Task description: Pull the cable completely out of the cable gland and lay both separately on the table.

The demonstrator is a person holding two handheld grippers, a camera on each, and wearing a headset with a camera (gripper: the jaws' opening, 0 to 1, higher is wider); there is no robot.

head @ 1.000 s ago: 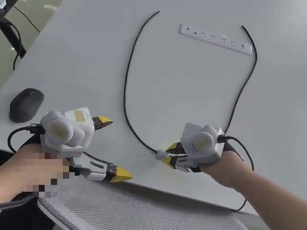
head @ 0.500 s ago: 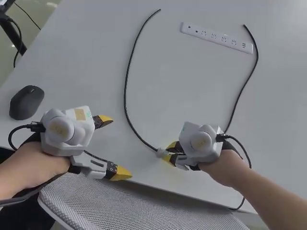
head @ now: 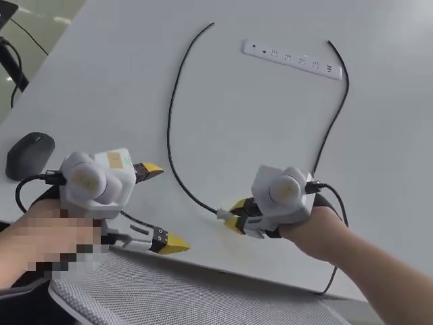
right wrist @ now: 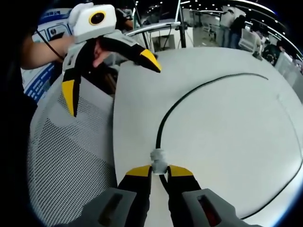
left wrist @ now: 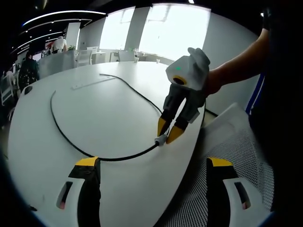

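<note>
A long black cable loops across the white table, and a small white cable gland sits on its near end. My right gripper is shut on the cable just behind the gland. In the right gripper view the gland pokes out ahead of the yellow fingertips, and the cable curves away over the table. My left gripper hovers open to the left of the gland, holding nothing. The left gripper view looks past that open gripper at the gland and the right gripper.
A white power strip lies at the far side with its own black cord running toward me. A dark mouse rests at the left. A grey mesh chair sits under the table's near edge.
The head camera has shifted a little. The right gripper stays shut on the cable end and the left gripper stays open beside it, both nearly where they were.
</note>
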